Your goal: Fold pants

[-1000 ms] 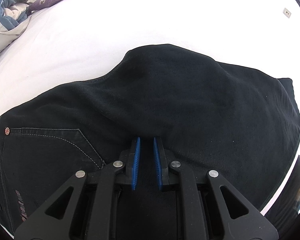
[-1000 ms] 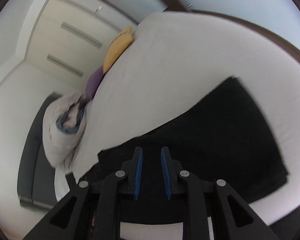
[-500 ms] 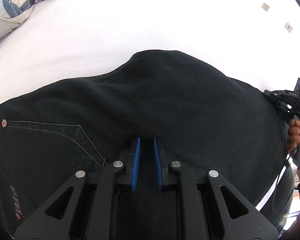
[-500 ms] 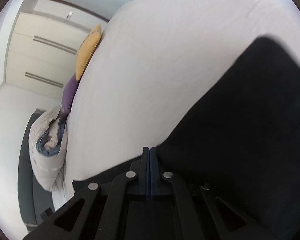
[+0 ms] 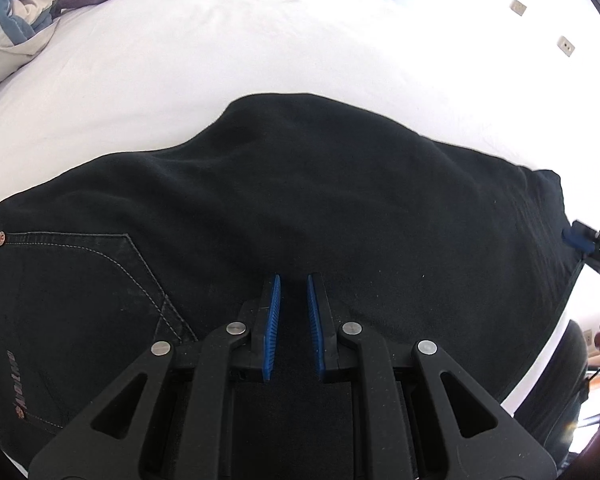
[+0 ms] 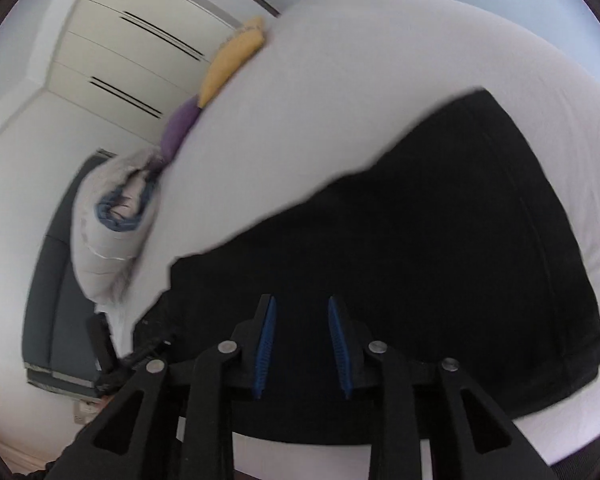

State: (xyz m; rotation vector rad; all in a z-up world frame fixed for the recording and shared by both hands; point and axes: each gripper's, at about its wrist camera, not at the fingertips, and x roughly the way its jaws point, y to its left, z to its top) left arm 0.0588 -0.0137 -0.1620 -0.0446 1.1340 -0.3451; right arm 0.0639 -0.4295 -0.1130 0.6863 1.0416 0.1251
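Black jeans (image 5: 300,208): one pair, laid flat across the near part of a white bed (image 5: 260,52), seen also from the right wrist (image 6: 420,240) as a dark slab reaching the mattress edge. Markings: a copper rivet (image 5: 0,238) at the corner of a stitched pocket (image 5: 80,280), light contrast stitching, and reddish lettering (image 5: 18,388) running up the fabric at the left edge, too distorted to read. Left gripper (image 5: 294,312): blue-padded fingers a little apart, low over the cloth near the pocket seam, nothing between them. Right gripper (image 6: 302,344): blue-padded fingers spread wider, above the dark fabric, holding nothing; its tip also shows at the far right of the left view (image 5: 580,240), beside the trouser hem end. Bed surface: smooth white sheet. At the head of the bed, a yellow pillow (image 6: 232,60), a purple pillow (image 6: 178,128) and a bundled white-and-blue duvet (image 5: 16,20). Room: cream wardrobe (image 6: 132,52) with dark slot handles, white wall carrying two wall sockets (image 5: 518,7), a dark grey couch (image 6: 60,300) beside the bed. Obscured: the right view is motion-blurred; the waistband is cut off at the left frame edge; the near edge of the jeans is hidden behind the gripper bodies.
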